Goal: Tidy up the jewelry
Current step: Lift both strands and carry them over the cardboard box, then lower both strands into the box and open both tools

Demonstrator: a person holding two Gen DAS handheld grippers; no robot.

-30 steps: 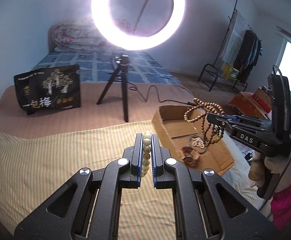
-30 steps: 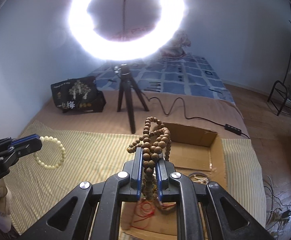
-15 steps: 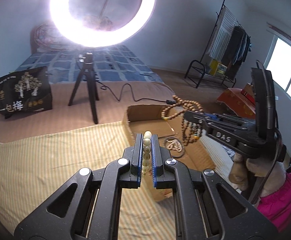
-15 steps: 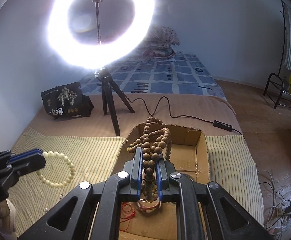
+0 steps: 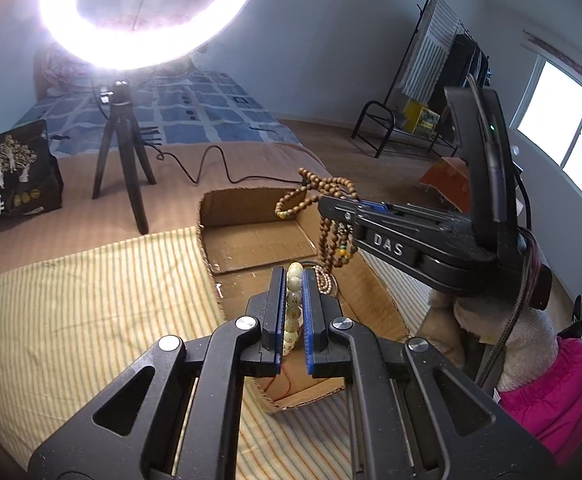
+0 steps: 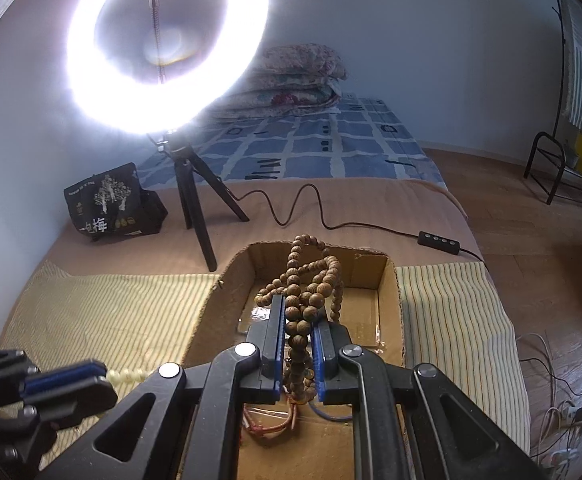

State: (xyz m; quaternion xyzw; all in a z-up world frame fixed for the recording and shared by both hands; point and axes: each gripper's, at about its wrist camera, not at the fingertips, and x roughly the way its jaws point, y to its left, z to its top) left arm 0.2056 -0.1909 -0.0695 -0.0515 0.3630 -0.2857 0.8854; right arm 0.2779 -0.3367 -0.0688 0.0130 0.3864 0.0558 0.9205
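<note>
I am gripping a pale bead bracelet [image 5: 293, 308] in my left tongs [image 5: 293, 280], the jaws pinched narrow on it at lower centre of the left view, over the near edge of the open cardboard box [image 5: 251, 236]. My right tongs [image 6: 298, 312] are clamping a bunch of brown wooden prayer beads [image 6: 307, 284] at the centre of the right view, loops spilling above and below the jaws, hanging over the same box [image 6: 389, 300]. More jewelry with red cord [image 6: 275, 426] is lying on the box floor. The box is sitting on a yellow striped cloth [image 5: 91, 304] on the bed. A ring light [image 6: 167, 48] on a tripod [image 6: 195, 204] is glowing at upper left.
</note>
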